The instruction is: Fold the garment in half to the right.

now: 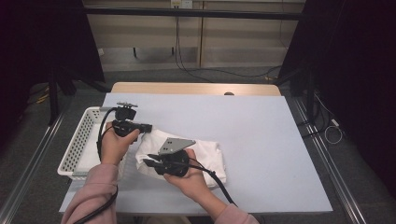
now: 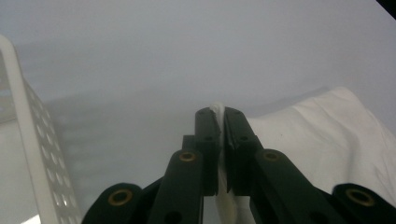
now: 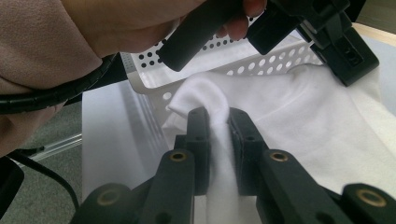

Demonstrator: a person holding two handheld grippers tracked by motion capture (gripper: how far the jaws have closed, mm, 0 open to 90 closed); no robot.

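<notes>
A folded white cloth [image 1: 208,156] lies on the pale blue table cover, left of centre near the front. My left gripper [image 1: 148,126] is at the cloth's far left corner, shut on a thin edge of the white cloth [image 2: 327,144] that shows between its jaws [image 2: 217,111]. My right gripper [image 1: 145,159] pinches the near left corner, its jaws shut on a bunched fold of the white cloth [image 3: 299,116], the fold rising between the pads [image 3: 218,116]. In the right gripper view the other hand and its gripper [image 3: 345,51] sit beyond, over the cloth.
A white perforated basket [image 1: 80,140] stands at the table's left edge, right beside the cloth. The blue table cover [image 1: 261,126] stretches open to the right and back. A wooden table edge [image 1: 196,87] runs along the far side. Cables trail from both grippers toward the person.
</notes>
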